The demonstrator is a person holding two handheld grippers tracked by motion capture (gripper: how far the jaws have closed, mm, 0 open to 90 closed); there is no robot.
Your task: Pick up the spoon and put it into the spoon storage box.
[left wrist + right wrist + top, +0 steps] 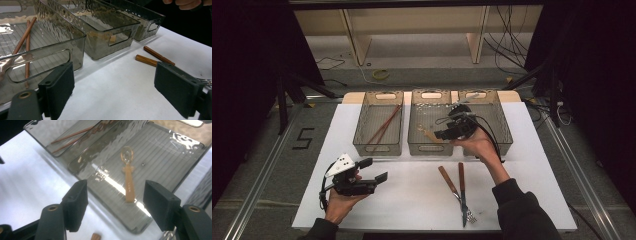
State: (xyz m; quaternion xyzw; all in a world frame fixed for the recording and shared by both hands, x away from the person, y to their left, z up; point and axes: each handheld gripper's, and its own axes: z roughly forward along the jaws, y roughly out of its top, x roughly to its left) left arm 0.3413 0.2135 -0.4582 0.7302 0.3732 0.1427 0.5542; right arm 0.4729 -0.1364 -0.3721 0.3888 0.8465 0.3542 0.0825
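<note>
High view: your right gripper (453, 126) hangs over the near end of the middle clear smoky plastic bin (430, 145), jaws apart with nothing between them. The small pale wooden spoon (428, 133) lies flat on that bin's floor, just left of the gripper. Your left gripper (367, 176) rests low at the near left of the white table mat (412, 195), jaws wide apart, empty, well apart from everything. The left clear bin (379, 148) holds a pair of reddish-brown chopsticks (384, 126) lying diagonally. The right clear bin (502, 130) sits just beside the middle one. On the mat in front of the bins lie two wooden-handled metal forks (459, 192), handles toward the bins, tines crossing near you

Left gripper view: your left gripper (113, 90) has both black pads spread wide over bare mat, gripping nothing. The chopsticks (25, 42) show through the nearest bin's wall (40, 62). The fork handles (152, 57) lie on the mat past the right pad

Right gripper view: your right gripper (115, 206) has its pads open, no contact with anything. The spoon (128, 177) lies below and between them on the ribbed floor of the middle bin (170, 152), bowl end away from you, handle toward the near wall. Chopsticks (72, 138) are in the next bin, upper left
</note>
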